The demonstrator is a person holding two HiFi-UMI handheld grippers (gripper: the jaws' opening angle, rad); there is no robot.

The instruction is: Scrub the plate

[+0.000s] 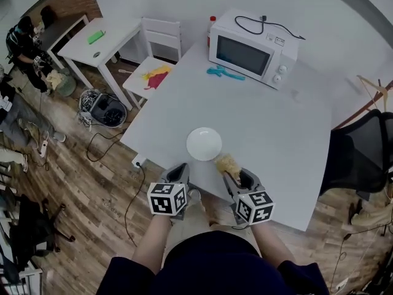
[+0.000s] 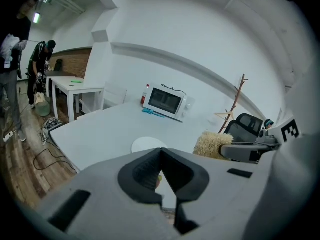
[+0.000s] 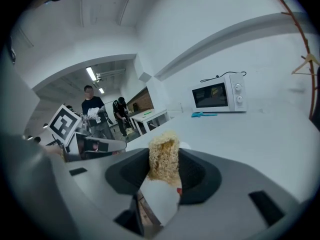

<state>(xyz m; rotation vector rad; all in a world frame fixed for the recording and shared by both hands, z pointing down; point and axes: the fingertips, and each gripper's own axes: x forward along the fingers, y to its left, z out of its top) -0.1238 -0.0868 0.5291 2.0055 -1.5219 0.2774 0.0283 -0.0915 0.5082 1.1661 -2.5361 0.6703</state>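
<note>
The plate (image 1: 204, 144) lies flat on the white table (image 1: 276, 128), well apart from the microwave (image 1: 252, 51) and on my side of it, near the table's edge. Farther still from the microwave, my right gripper (image 1: 233, 176) is clamped on a straw-coloured scrubber (image 3: 163, 156), which sticks up between its jaws. My left gripper (image 1: 178, 172), equally far from the microwave, has its jaws pressed together with nothing between them.
</note>
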